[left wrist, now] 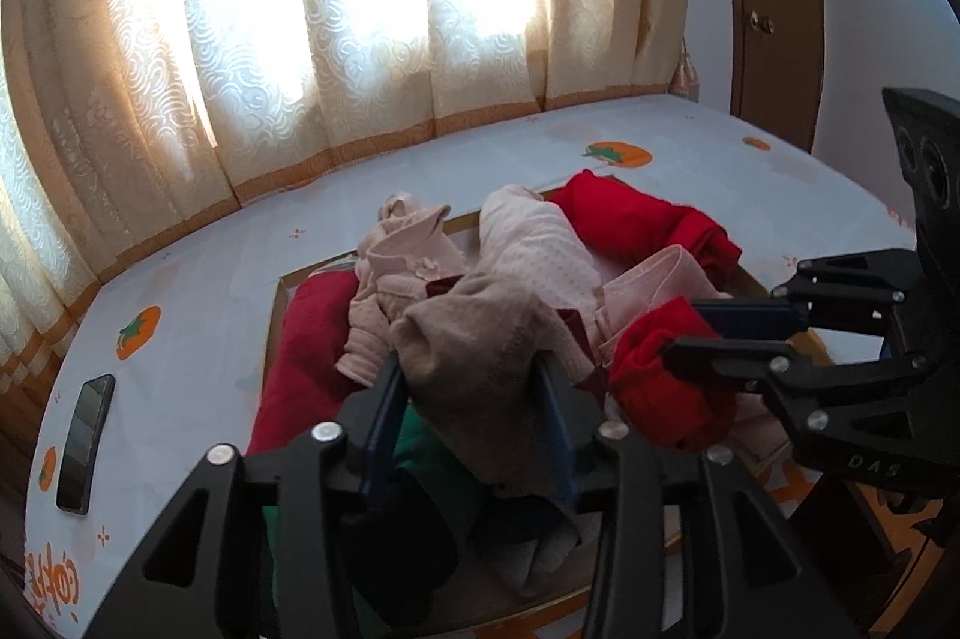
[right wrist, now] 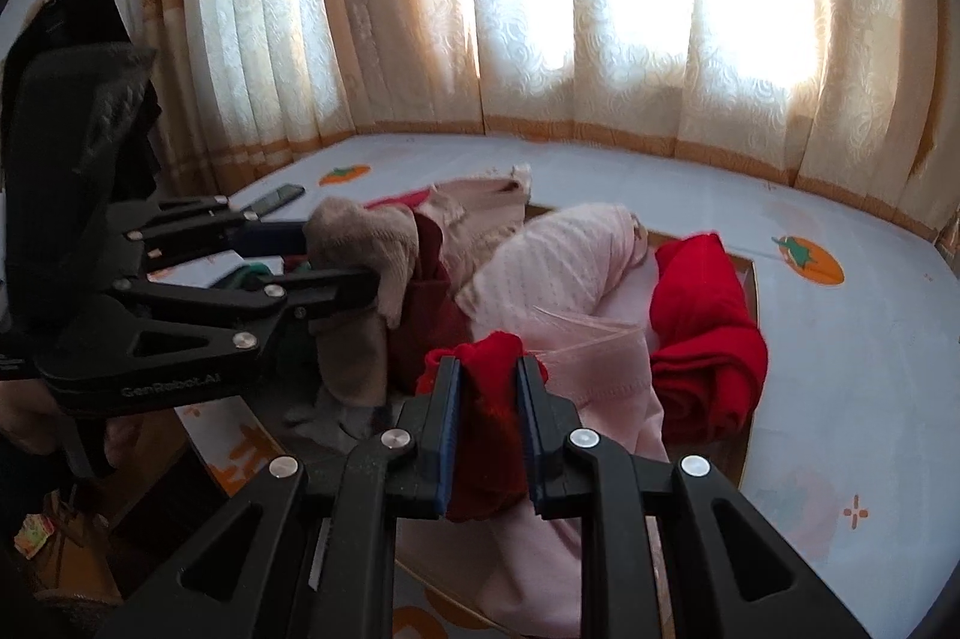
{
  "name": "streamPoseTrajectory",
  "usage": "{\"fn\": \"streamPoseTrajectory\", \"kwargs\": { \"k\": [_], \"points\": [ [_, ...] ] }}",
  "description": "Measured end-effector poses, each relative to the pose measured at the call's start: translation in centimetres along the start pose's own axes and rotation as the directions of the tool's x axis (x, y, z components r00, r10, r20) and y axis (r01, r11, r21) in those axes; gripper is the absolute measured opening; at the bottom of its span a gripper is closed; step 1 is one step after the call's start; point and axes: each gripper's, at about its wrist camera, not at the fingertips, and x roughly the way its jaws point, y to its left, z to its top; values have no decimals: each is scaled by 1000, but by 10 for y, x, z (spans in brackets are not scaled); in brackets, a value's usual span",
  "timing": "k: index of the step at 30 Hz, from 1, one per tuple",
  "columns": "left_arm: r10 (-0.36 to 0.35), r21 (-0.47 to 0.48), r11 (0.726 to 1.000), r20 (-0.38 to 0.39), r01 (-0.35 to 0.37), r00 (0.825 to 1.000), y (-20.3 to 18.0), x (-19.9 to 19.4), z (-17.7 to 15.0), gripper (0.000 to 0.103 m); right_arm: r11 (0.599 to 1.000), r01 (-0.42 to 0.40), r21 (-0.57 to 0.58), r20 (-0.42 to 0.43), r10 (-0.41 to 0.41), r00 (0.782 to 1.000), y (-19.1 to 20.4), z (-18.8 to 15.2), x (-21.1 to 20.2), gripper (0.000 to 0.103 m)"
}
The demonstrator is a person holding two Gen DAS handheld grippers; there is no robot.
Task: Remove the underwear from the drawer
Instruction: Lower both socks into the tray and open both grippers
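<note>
Drawer (left wrist: 277,315) open, heaped with underwear. Left gripper (left wrist: 474,387): beige garment (left wrist: 480,339) between jaws, hanging down; grip not certain. Right gripper (right wrist: 489,399): jaws clenched on red garment (right wrist: 489,435), long axis vertical. Both pieces above heap, clear of drawer rim.

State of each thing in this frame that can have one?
Left hand-held gripper: beige garment between its fingers, grip unclear.
Right hand-held gripper: shut on red garment.
Drawer: open, heaped with clothes.
Phone: flat on the sheet, screen dark.
Curtains: drawn.
</note>
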Motion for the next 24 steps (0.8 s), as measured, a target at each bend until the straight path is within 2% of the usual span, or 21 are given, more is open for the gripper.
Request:
{"fn": "streamPoseTrajectory", "kwargs": {
  "k": [1,4,6,7,8,10,11,16,19,24],
  "points": [
    [4,3,1000,-4,-4,1000,-1,2,0,54,1000,0,2,-5,0,1000,-1,-1,2,20],
    [-4,2,1000,-8,4,1000,-1,5,0,62,1000,-4,-1,-16,4,1000,-1,-3,5,21],
    [5,8,1000,-8,-5,1000,-3,5,-1,68,1000,1,-9,-17,-1,1000,0,-3,5,26],
    [7,12,1000,-7,-7,1000,-4,4,-1,72,1000,3,-10,-17,-3,1000,0,-2,4,36],
    [8,13,1000,-5,-8,1000,-5,3,-2,72,1000,5,-10,-18,-5,1000,0,-2,4,48],
    [3,6,1000,3,-3,1000,-6,-1,-2,72,1000,18,-7,-8,-18,1000,1,-3,1,65],
    [0,2,1000,10,0,1000,-6,-5,-1,72,1000,21,-6,4,-21,1000,1,-3,-2,67],
    [2,-20,1000,73,-1,997,-3,-29,0,87,999,33,3,40,-33,999,1,-3,-16,68],
    [0,-29,1000,100,3,995,-2,-40,2,90,999,41,4,49,-41,998,2,-4,-20,69],
    [6,-25,1000,116,-3,993,-3,-50,0,90,999,46,12,66,-47,997,4,-5,-28,70]
  ]
}}
